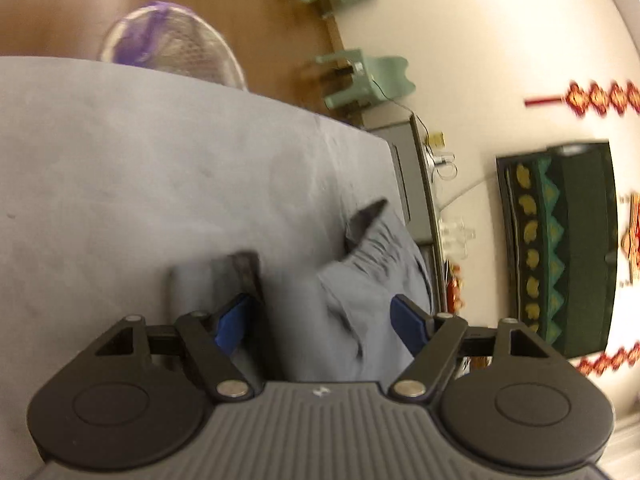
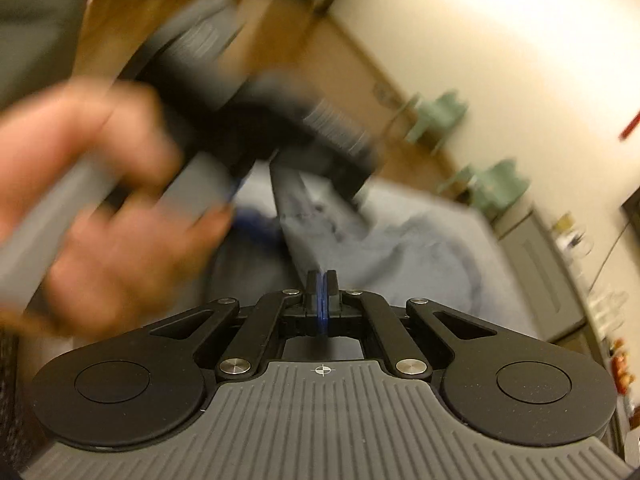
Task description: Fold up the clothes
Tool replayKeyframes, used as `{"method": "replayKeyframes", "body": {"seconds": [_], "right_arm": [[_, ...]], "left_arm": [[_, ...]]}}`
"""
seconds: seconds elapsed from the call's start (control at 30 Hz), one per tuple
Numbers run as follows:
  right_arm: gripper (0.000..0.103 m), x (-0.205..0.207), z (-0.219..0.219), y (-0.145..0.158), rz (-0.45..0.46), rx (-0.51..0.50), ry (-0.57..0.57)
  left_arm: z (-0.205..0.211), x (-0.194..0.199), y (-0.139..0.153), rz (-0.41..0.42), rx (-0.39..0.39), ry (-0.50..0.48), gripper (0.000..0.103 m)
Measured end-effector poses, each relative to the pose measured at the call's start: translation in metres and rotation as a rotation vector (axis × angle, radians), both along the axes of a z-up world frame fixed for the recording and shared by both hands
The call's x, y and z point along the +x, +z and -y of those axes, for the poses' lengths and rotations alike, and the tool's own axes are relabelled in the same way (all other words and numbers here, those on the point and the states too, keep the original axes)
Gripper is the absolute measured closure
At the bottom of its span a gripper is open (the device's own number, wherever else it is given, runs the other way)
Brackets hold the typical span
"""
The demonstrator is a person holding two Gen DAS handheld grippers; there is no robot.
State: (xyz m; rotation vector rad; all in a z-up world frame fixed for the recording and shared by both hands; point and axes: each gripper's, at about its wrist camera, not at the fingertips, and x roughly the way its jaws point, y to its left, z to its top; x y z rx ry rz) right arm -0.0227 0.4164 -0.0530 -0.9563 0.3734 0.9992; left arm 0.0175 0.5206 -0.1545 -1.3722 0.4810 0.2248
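Observation:
A grey-blue garment (image 1: 372, 280) lies crumpled near the right edge of a table under a grey cover (image 1: 140, 160). Its dark collar (image 1: 368, 216) sticks up. My left gripper (image 1: 320, 320) hovers just over the garment, jaws wide and blue pads (image 1: 232, 320) apart, with nothing pressed between them. In the right wrist view my right gripper (image 2: 322, 280) is shut, and a taut dark edge of the garment (image 2: 292, 216) runs right up to its tips. A person's hand (image 2: 100, 208) holds the left gripper's blurred black body (image 2: 256, 120) just ahead on the left.
Beyond the table's far edge, a round mesh thing with a purple part (image 1: 172, 48) stands on the wooden floor. Green chairs (image 1: 360, 76) line the wall. A grey cabinet (image 1: 404, 176) stands close to the table's right edge.

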Motion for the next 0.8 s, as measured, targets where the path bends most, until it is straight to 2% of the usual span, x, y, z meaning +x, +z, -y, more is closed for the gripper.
{"method": "replayKeyframes", "body": {"seconds": [0.03, 0.07, 0.1, 0.17, 0.23, 0.3, 0.37, 0.43, 0.5, 0.53, 0.57, 0.63, 0.67, 0.73, 0.8], "right_arm": [[0.103, 0.000, -0.001, -0.011, 0.005, -0.022, -0.002], [0.103, 0.000, 0.001, -0.015, -0.002, -0.019, -0.004], [0.102, 0.000, 0.008, -0.013, -0.030, 0.013, -0.006], [0.079, 0.000, 0.031, 0.000, -0.116, 0.102, -0.017], [0.063, -0.002, 0.067, 0.011, -0.210, 0.200, -0.066], [0.058, -0.006, 0.115, 0.018, -0.306, 0.293, -0.152], [0.051, -0.004, 0.174, 0.010, -0.383, 0.359, -0.283], [0.050, 0.002, 0.235, -0.003, -0.450, 0.419, -0.428], [0.049, -0.001, 0.306, -0.015, -0.476, 0.486, -0.620], [0.049, -0.004, 0.344, -0.021, -0.482, 0.519, -0.725], [0.049, -0.007, 0.380, -0.026, -0.494, 0.564, -0.824], [0.049, -0.008, 0.453, -0.035, -0.557, 0.720, -1.006], [0.049, -0.010, 0.489, -0.038, -0.588, 0.818, -1.090], [0.044, -0.012, 0.551, -0.041, -0.638, 1.043, -1.211], [0.037, -0.006, 0.597, -0.046, -0.696, 1.232, -1.264]], "left_arm": [[0.000, -0.007, 0.002, 0.017, -0.015, 0.005, 0.026], [0.002, -0.013, 0.009, 0.057, 0.005, -0.013, 0.025], [0.007, -0.018, 0.018, 0.071, 0.057, -0.038, 0.024], [0.015, -0.017, 0.020, 0.038, 0.096, -0.087, 0.023], [0.024, -0.016, 0.022, 0.006, 0.134, -0.135, 0.023], [0.035, -0.013, 0.017, -0.026, 0.132, -0.176, 0.023], [0.054, -0.005, 0.020, -0.051, 0.187, -0.237, 0.023], [0.082, 0.009, 0.025, -0.068, 0.252, -0.323, 0.023], [0.109, 0.022, 0.029, -0.086, 0.317, -0.404, 0.023], [0.115, 0.026, 0.028, -0.108, 0.339, -0.396, 0.025], [0.120, 0.029, 0.028, -0.128, 0.358, -0.387, 0.029], [0.117, 0.031, 0.026, -0.143, 0.346, -0.341, 0.055], [0.116, 0.031, 0.027, -0.142, 0.347, -0.322, 0.062], [0.114, 0.027, 0.031, -0.123, 0.344, -0.278, 0.082], [0.111, 0.019, 0.038, -0.075, 0.337, -0.229, 0.092]]}}
